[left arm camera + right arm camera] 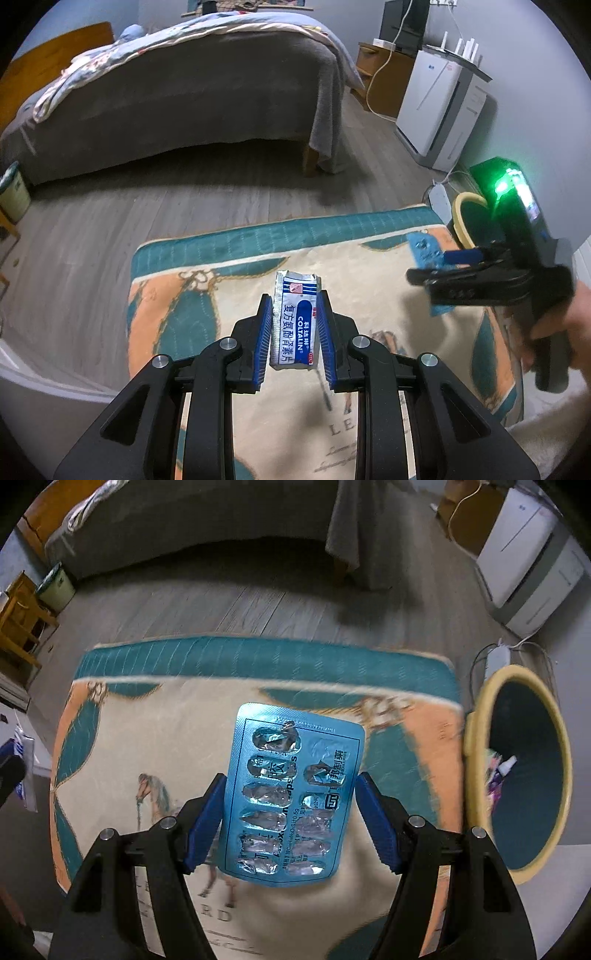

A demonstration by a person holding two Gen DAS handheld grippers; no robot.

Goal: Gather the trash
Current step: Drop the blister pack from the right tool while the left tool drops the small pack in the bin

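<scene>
My left gripper is shut on a silver and blue Coltalin medicine sachet, its pads against both long edges, above the patterned rug. My right gripper is shut on an empty blue pill blister pack and holds it above the rug. In the left wrist view the right gripper is at the right with the blister pack in it. A yellow-rimmed, teal-lined trash bin stands just right of the rug, with some trash inside; it also shows in the left wrist view.
A bed with a grey cover stands across the wood floor. A white air purifier and a wooden cabinet stand by the right wall. A power strip with cables lies behind the bin. A small green bin is at the far left.
</scene>
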